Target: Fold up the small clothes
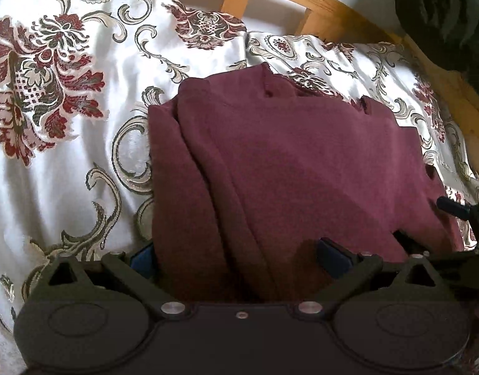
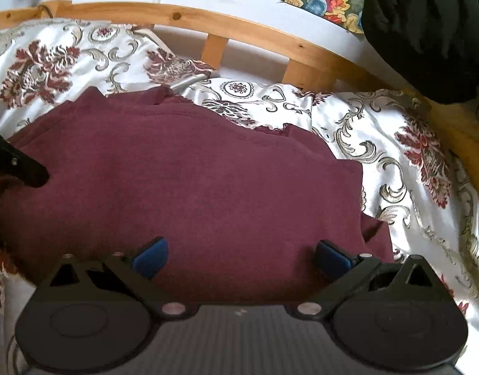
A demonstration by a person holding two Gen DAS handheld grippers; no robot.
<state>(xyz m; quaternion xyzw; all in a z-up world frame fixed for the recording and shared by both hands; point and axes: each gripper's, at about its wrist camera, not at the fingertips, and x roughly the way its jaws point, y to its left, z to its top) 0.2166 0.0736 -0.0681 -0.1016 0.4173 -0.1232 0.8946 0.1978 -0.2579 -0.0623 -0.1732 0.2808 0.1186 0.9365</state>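
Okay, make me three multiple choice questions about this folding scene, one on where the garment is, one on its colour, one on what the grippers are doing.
1. Where does the garment lie?
A. on the floral bedspread
B. on a bare floor
C. over the wooden rail

2. What colour is it?
A. navy
B. maroon
C. white

3. How do the left gripper and the right gripper stand?
A. both shut
B. one shut
C. both open

Answers: 1 A, patterned cloth shows all round it. 2 B, plain dark red in both views. 3 C, each pair of blue pads stands wide apart.
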